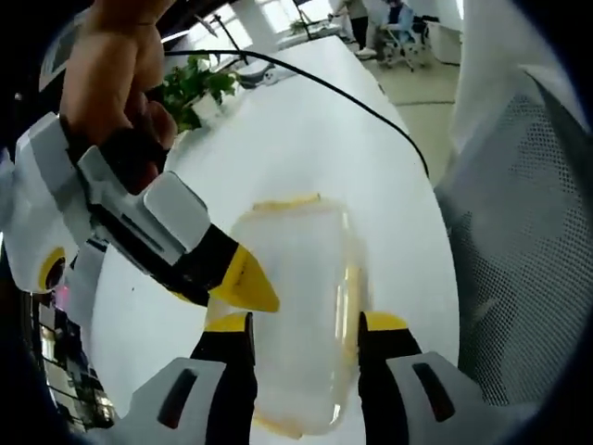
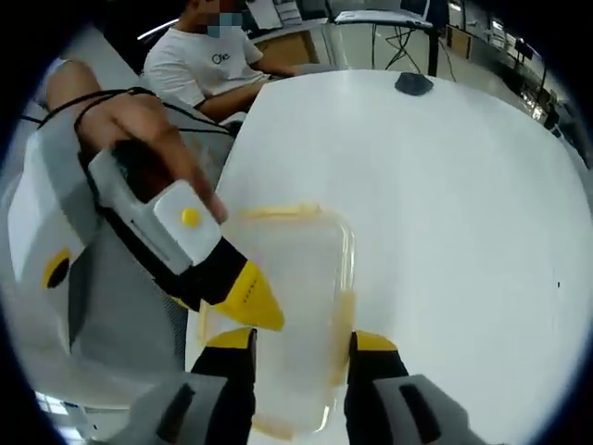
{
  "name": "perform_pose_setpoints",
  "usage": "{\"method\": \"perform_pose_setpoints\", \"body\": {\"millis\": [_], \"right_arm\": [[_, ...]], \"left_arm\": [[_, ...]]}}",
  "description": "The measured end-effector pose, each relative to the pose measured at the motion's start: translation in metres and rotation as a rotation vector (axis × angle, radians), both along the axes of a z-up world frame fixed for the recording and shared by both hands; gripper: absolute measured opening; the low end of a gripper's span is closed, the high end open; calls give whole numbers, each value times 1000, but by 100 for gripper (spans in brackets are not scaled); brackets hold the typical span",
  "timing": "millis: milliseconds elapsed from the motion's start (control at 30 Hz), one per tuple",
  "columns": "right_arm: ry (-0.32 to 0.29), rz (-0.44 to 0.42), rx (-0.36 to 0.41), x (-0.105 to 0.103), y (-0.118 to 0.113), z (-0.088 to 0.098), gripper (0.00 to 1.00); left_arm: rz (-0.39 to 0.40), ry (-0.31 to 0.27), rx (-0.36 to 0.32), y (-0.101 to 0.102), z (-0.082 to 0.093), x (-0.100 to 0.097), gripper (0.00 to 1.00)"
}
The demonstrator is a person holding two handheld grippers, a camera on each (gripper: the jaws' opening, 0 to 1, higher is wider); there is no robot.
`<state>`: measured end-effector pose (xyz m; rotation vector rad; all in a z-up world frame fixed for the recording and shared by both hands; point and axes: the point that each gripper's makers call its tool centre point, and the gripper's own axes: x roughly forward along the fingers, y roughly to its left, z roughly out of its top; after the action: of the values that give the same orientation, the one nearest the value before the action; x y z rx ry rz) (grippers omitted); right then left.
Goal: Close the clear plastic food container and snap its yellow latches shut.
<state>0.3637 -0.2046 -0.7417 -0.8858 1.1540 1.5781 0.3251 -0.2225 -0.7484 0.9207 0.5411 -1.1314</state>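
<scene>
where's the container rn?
In both views the container lies lid-down-flat on the white table, between that view's own open tongs, with the other tongs' yellow tip over its left edge.

Both views are brightly lit from overhead; the white table [image 2: 445,185] glares to near blankness around the clear container [image 2: 287,297], washing out its edges; beyond the table, windows [image 1: 269,14] blow out; fisheye bending curves the table's edge; near grippers look soft; shadows are faint.
</scene>
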Motion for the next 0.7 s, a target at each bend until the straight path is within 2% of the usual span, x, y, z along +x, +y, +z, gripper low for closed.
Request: {"method": "perform_pose_setpoints", "body": {"millis": [33,100,167,400,500,700], "right_arm": [[-3,11,1,0,0,-1,35],[2,5,1,2,1,-1,35],[-6,17,-1,1,3,0,36],[-6,9,23,2,4,1,37],[-21,9,73,2,5,3,37],[-61,-1,91,3,5,5,37]], "left_arm": [[-31,-17,7,-2,-1,-1,40],[-37,-11,-7,0,0,0,41],[-50,-17,13,-1,1,0,41],[-40,18,-36,1,6,2,43],[-45,102,-148,-5,14,-2,39],[-34,158,-161,0,17,0,38]]}}
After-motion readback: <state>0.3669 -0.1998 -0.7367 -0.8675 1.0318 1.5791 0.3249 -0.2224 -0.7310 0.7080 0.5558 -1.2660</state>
